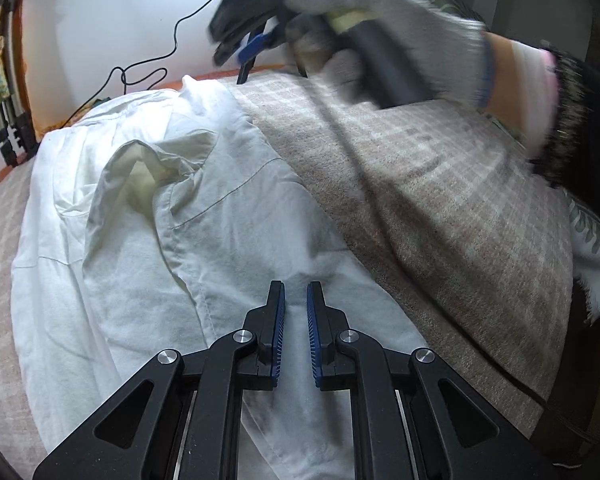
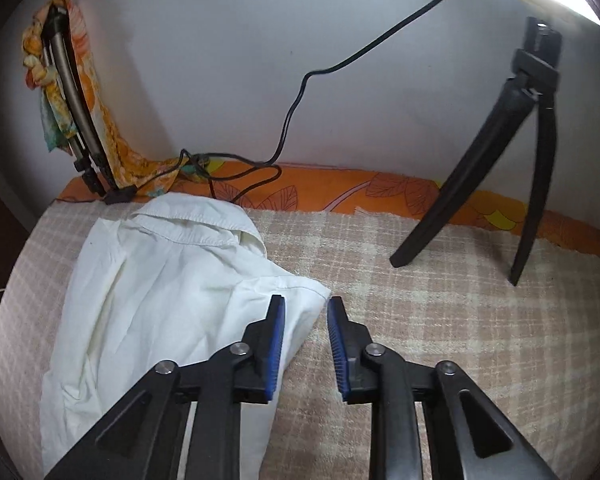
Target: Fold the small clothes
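1. Left gripper (image 1: 296,292): I read its jaws as nearly closed, a slim gap, nothing pinched, hovering over the white shirt (image 1: 148,208).
2. Right gripper (image 2: 306,306): jaws parted, empty, above the shirt's near edge; blurred in the left view, held by a gloved hand (image 1: 404,28).
3. Shirt lies crumpled on the checked blanket (image 2: 440,320), collar toward the wall.
4. Black tripod (image 2: 528,152) stands well right of it.

White shirt (image 2: 160,280), beige checked blanket (image 2: 440,320)
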### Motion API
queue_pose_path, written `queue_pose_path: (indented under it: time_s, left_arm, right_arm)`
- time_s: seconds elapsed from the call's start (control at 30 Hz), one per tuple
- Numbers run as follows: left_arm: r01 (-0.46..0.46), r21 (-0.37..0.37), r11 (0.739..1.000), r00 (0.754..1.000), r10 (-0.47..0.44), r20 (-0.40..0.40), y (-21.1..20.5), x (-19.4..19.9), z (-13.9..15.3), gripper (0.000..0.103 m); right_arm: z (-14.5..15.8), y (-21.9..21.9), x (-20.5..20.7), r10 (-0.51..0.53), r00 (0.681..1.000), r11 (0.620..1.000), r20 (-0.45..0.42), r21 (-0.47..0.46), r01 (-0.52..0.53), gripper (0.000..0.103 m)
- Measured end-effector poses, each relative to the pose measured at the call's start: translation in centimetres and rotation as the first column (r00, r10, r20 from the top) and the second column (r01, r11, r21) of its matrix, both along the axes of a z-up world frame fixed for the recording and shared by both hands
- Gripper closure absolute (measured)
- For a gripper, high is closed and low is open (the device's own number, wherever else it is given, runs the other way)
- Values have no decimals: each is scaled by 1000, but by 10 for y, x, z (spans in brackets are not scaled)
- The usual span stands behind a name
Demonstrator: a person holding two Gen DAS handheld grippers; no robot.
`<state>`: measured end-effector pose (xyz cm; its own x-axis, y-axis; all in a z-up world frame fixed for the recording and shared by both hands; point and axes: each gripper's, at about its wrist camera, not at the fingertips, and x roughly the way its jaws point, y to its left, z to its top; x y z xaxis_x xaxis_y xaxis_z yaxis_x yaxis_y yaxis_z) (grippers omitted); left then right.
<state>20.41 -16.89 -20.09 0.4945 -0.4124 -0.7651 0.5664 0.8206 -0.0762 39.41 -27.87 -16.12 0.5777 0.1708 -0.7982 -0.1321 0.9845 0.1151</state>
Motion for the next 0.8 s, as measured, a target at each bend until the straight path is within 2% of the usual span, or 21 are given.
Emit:
queue_pose_path:
  time_s: [0.1,0.17,0.27,0.4,0.5,0.6,0.7,0.8]
  left_arm:
    - [0,-2,1000,1000,0,-1,0,0,1,92]
    - [17,-21,1000,1000,-17,-5,1,-1,3,86]
    - [25,-32,999,1000,-25,1,3,-6,11,84]
    - [60,-102,993,998,-58,22,18,-34,44,84]
    - [72,-118,990,996,-64,69,35,-62,68,82]
    - [34,-123,992,995,-22,97,67,-86,82,77]
    - [-10,-82,997,994,19,109,96,-97,80,77]
    - [-42,-71,997,997,46,57,117,-107,61,77]
  right_arm:
    - [21,-13,-32,10,1000,998,24,58,-12,73]
    - [34,-17,-57,22,999,997,43,79,-26,71]
    - [52,-24,-100,49,997,992,67,113,-56,70]
    - [59,-23,-161,111,991,988,77,101,-118,69]
    - [53,-12,-207,164,983,980,80,102,-172,69]
    - [36,10,-245,218,974,970,58,95,-223,70]
    - [17,37,-281,279,959,959,44,41,-281,71]
    - [0,59,-309,327,945,945,28,13,-327,71]
